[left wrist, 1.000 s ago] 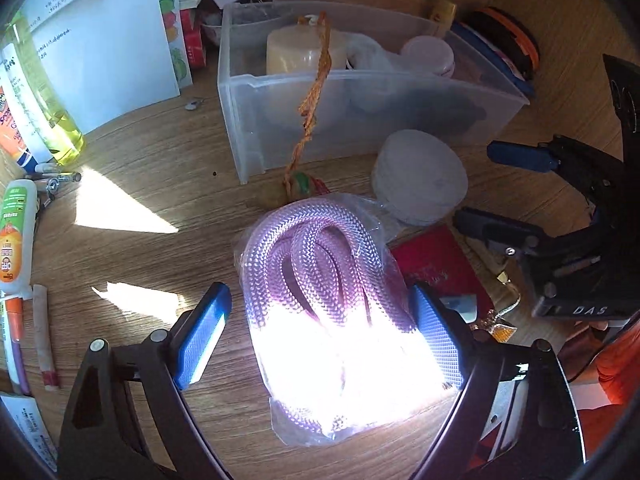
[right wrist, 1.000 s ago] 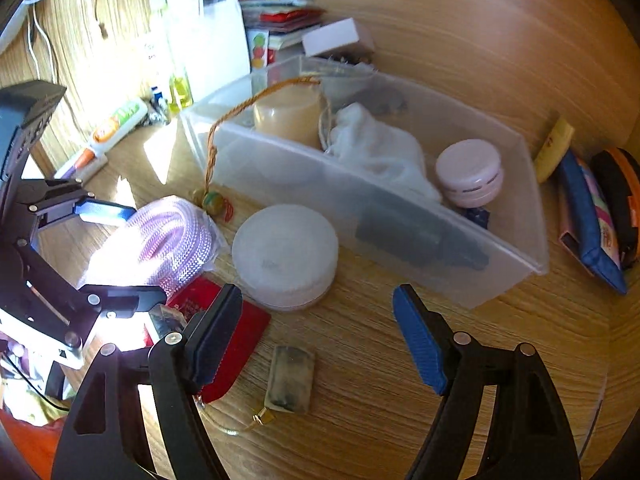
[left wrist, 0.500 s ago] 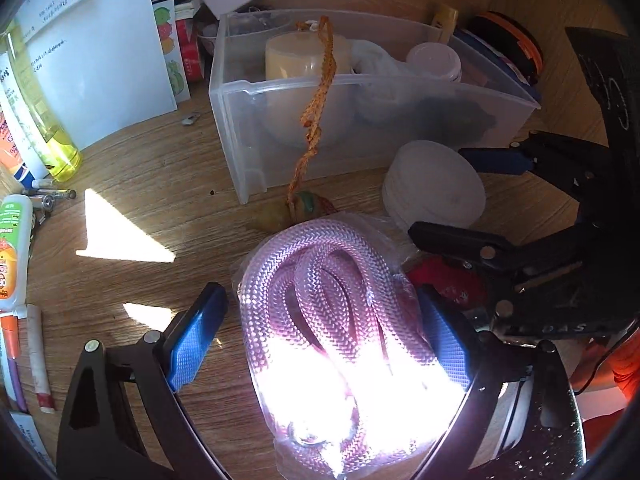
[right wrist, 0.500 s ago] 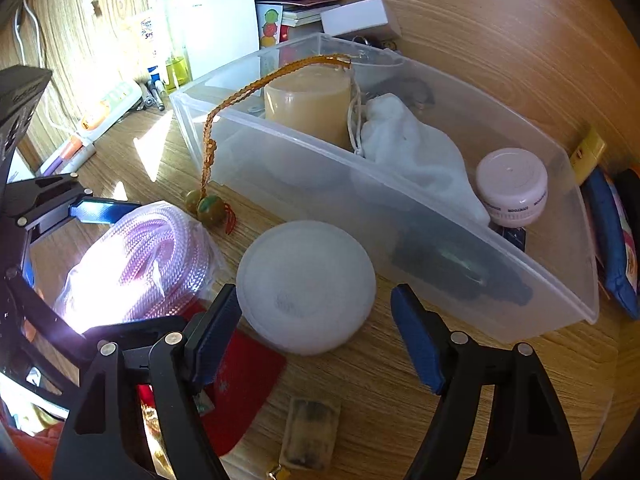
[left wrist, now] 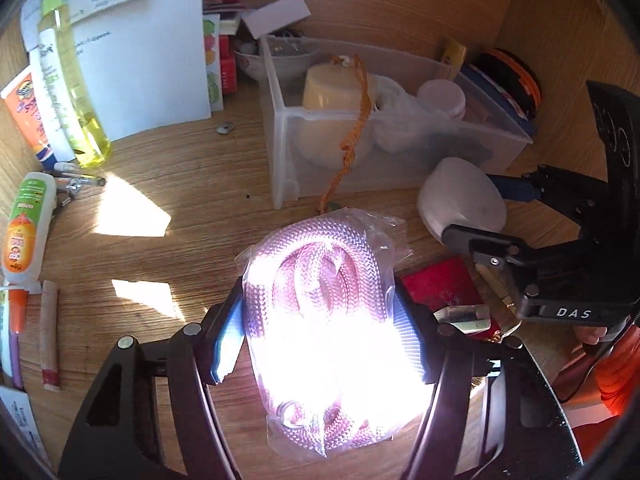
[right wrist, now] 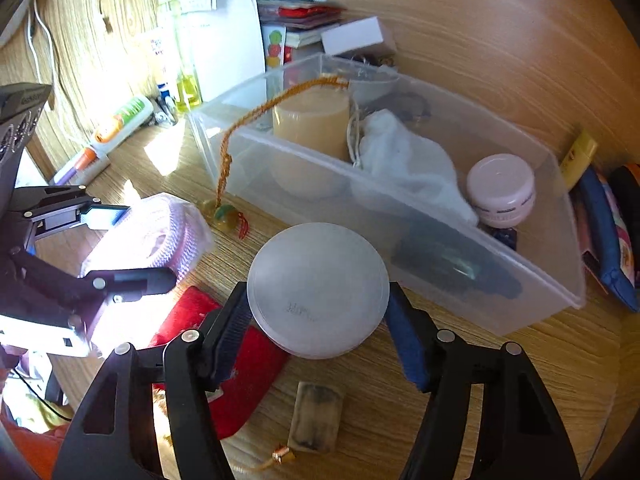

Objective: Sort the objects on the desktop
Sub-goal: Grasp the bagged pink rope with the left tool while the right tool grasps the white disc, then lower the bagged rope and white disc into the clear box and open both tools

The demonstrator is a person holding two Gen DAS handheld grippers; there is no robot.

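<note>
A coil of pink rope in a clear bag (left wrist: 320, 280) lies on the wooden desk between the pads of my left gripper (left wrist: 320, 336). Its jaws are closing and both blue pads press the bag's sides. In the right wrist view the same rope bag (right wrist: 160, 228) shows at the left inside the left gripper (right wrist: 140, 246). A round white case (right wrist: 316, 284) sits in front of the clear bin (right wrist: 460, 236). My right gripper (right wrist: 318, 320) is closing on it, both pads against its rim. In the left wrist view this case (left wrist: 460, 200) looks tilted in the right gripper (left wrist: 476, 208).
The bin holds a cream cylinder (right wrist: 310, 120), a white cloth (right wrist: 404, 160) and a pink jar (right wrist: 500, 188); an orange cord (right wrist: 228, 152) hangs over its wall. A red pouch (right wrist: 244, 364) and a small tag (right wrist: 316, 416) lie near. Tubes, pens and a yellow bottle (left wrist: 72, 92) crowd the left.
Both grippers closed in: the left pads came against the rope bag, and the right gripper moved forward around the round case until its pads met the rim.
</note>
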